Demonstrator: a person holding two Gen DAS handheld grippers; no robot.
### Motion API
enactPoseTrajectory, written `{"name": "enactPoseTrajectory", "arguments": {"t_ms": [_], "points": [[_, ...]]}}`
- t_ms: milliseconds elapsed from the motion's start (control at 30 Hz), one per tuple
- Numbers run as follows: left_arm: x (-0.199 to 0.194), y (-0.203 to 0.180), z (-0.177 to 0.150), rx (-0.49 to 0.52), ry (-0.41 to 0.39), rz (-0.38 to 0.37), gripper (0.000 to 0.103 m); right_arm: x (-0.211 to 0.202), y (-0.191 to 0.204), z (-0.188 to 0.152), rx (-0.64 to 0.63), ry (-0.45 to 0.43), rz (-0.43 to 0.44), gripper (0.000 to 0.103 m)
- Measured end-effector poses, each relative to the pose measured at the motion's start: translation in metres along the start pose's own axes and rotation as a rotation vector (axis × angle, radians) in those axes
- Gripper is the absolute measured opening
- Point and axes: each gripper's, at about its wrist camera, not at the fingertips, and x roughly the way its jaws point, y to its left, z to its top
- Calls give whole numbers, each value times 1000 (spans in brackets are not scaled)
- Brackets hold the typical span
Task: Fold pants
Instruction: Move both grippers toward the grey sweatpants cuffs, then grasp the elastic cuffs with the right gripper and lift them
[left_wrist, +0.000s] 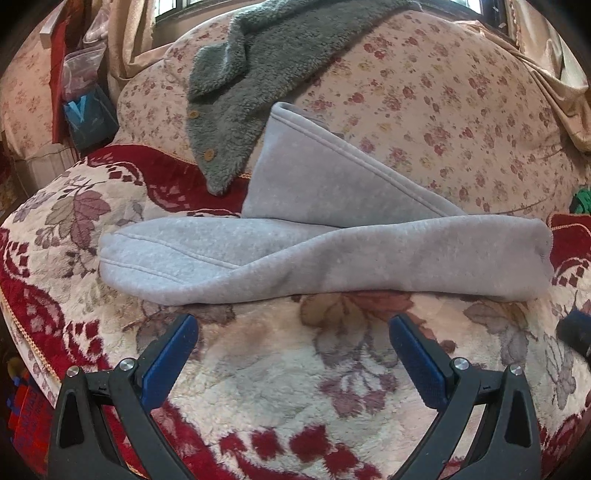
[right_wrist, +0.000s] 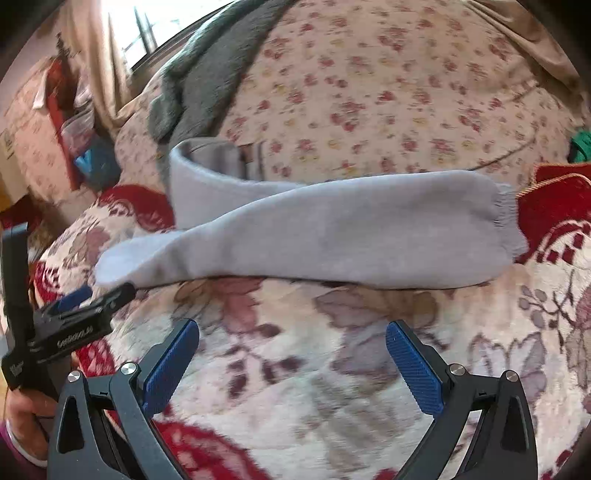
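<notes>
Grey fleece pants (left_wrist: 325, 254) lying across a floral red-and-cream blanket (left_wrist: 258, 369), spread out left to right. Near leg folded into a long band running side to side, frayed cuff at its right end, rounded end at the left. Second leg angled away from behind it, up and to the left, its open hem resting against a pale flowered cushion (left_wrist: 443, 110). Stitched seams visible along both legs.

Just beyond the pants, a dark grey fuzzy cardigan (left_wrist: 258, 74) with wooden buttons, draped down over the cushion, its lower tip reaching the blanket beside the far leg.

Left gripper (left_wrist: 293, 325) hovering over bare blanket on the near side of the pants, blue-padded fingers spread wide, holding nothing, not touching the cloth. Right gripper (right_wrist: 291, 332) likewise on the near side, fingers wide apart, empty, clear of the pants. In the right wrist view, the left gripper seen from the side at the left edge, close to the rounded left end of the pants, with a hand (right_wrist: 22, 417) on its handle.

At far left, a clear bag (left_wrist: 79, 70) and blue items stacked beside beige curtains (left_wrist: 125, 40). Something green (left_wrist: 581, 201) at the right edge.
</notes>
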Motion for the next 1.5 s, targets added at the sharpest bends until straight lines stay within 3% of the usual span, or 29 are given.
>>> {"name": "enactPoseTrajectory", "arguments": {"t_ms": [267,500,700,900,933,967,1000,1067,1233,1500], "points": [[17,-2,14,1,5,-6,103,8,-77,37,190,42,-10,103],[37,16,23,-94,59,-39,103,32,-131,77,446,97,5,103],[45,36,23,-160,85,-27,103,66,-141,106,566,166,19,103],[51,50,17,-167,105,2,103,95,-139,125,572,233,-72,102],[52,54,16,-173,107,6,103,98,-137,128,546,232,-77,92],[53,57,15,-178,108,10,103,101,-136,129,517,239,-82,62],[54,61,14,-183,110,16,103,104,-136,128,504,260,-77,49],[56,70,12,-198,117,26,103,105,-139,123,514,261,-44,38],[58,100,5,-297,139,40,103,80,-137,103,487,223,12,24],[62,110,-6,-401,159,-62,103,29,-133,57,486,181,85,23]]}}
